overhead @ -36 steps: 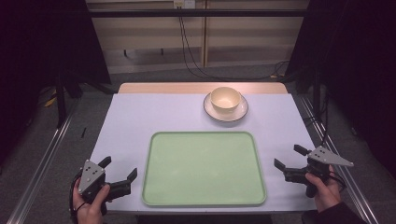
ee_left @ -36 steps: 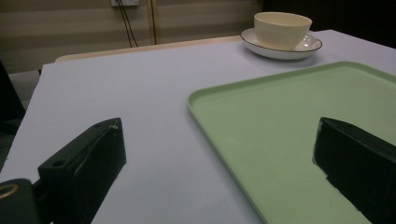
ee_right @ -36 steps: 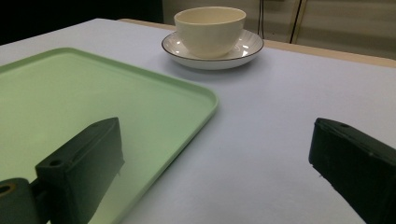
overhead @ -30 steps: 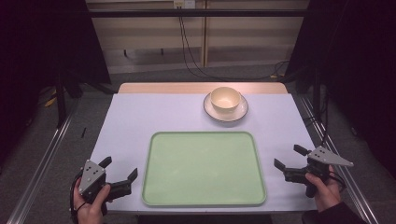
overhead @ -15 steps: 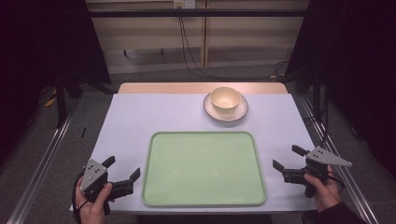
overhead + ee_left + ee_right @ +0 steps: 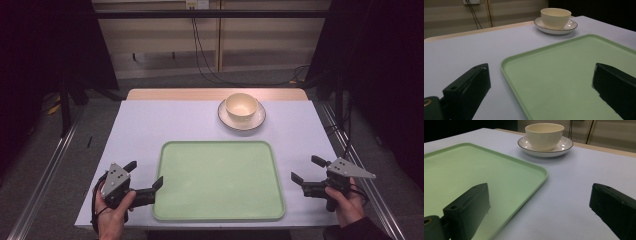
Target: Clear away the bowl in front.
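A pale green tray (image 6: pixel 218 180) lies empty in the middle of the white table. Behind it, at the far right of centre, a cream bowl (image 6: pixel 241 106) stands on a white plate (image 6: pixel 257 121) with a dark rim. My left gripper (image 6: pixel 145 174) is held low at the tray's left edge, open and empty. In the left gripper view (image 6: pixel 540 75) one jaw is over the table and the other over the tray (image 6: pixel 564 72). My right gripper (image 6: pixel 306 169) is open just right of the tray. The right gripper view (image 6: pixel 539 195) looks toward the bowl (image 6: pixel 544 135).
The white table top (image 6: pixel 165 125) is bare around the tray, with a wooden strip (image 6: pixel 175 94) along its far edge. Metal rails (image 6: pixel 45 175) run along both sides on the floor. Cables (image 6: pixel 200 45) hang beyond the table.
My left gripper has edged slightly right toward the tray's edge. The right gripper has barely shifted. Both stay open.
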